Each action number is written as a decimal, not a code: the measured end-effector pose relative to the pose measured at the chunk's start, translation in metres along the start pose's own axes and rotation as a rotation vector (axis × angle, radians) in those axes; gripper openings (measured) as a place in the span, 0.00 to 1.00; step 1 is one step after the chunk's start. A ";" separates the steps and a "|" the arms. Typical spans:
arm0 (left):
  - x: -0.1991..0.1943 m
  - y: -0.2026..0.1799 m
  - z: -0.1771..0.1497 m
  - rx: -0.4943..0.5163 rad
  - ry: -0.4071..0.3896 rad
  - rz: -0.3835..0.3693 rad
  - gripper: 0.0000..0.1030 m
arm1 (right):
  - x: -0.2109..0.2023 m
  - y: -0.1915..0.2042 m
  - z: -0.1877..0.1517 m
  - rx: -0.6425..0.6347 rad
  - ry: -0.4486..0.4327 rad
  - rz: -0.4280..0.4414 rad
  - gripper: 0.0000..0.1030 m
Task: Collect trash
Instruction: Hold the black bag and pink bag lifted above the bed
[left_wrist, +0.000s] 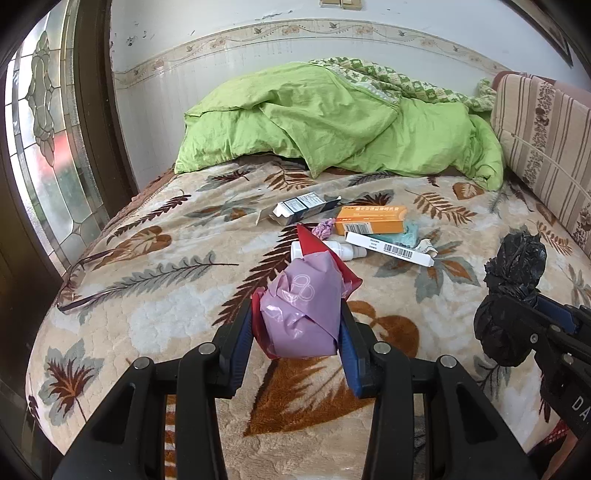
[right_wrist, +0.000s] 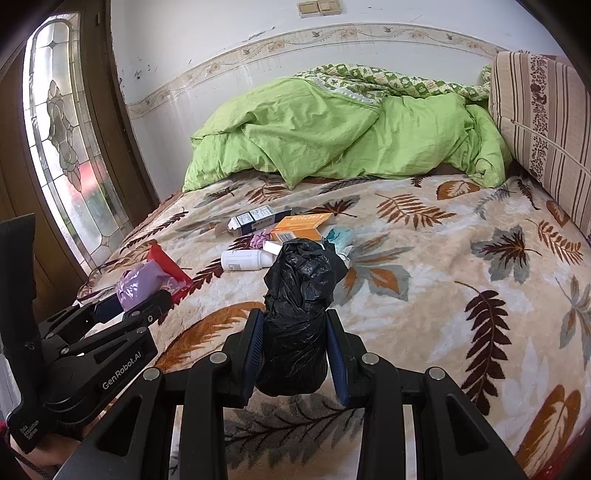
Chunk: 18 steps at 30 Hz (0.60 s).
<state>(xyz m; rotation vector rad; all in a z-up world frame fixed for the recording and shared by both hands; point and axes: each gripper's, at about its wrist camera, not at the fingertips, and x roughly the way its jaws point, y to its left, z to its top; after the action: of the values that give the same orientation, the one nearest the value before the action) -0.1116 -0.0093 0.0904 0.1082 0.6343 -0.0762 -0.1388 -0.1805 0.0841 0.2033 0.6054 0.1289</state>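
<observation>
My left gripper (left_wrist: 297, 325) is shut on a crumpled purple plastic bag (left_wrist: 301, 314) with a red wrapper (left_wrist: 317, 243) behind it, held above the bed; the purple bag also shows in the right wrist view (right_wrist: 142, 278). My right gripper (right_wrist: 295, 339) is shut on a bunched black plastic bag (right_wrist: 301, 295), which also shows in the left wrist view (left_wrist: 511, 288). More trash lies mid-bed: an orange box (left_wrist: 371, 219), a dark carton (left_wrist: 303, 206), a white barcode box (left_wrist: 391, 249), a white bottle (left_wrist: 332, 251), a teal scrap (left_wrist: 410, 232) and a purple wad (left_wrist: 325, 227).
The bed carries a leaf-patterned blanket (left_wrist: 166, 280). A green quilt (left_wrist: 332, 118) is heaped at the far end against the wall. A striped cushion (left_wrist: 546, 129) stands at the right. A wooden door with stained glass (left_wrist: 40, 129) is at the left.
</observation>
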 end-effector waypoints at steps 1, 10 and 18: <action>0.000 0.001 0.000 -0.001 -0.001 0.005 0.40 | 0.000 0.001 0.000 -0.003 0.000 0.001 0.34; 0.002 0.006 0.002 -0.010 0.003 0.012 0.40 | 0.002 0.004 -0.001 -0.012 0.000 0.003 0.34; -0.003 0.000 0.001 -0.026 -0.001 -0.144 0.40 | -0.003 -0.007 0.001 0.040 -0.004 0.008 0.34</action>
<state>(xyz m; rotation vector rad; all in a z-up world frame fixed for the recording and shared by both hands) -0.1135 -0.0094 0.0934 0.0375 0.6416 -0.2071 -0.1401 -0.1878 0.0855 0.2449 0.6034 0.1241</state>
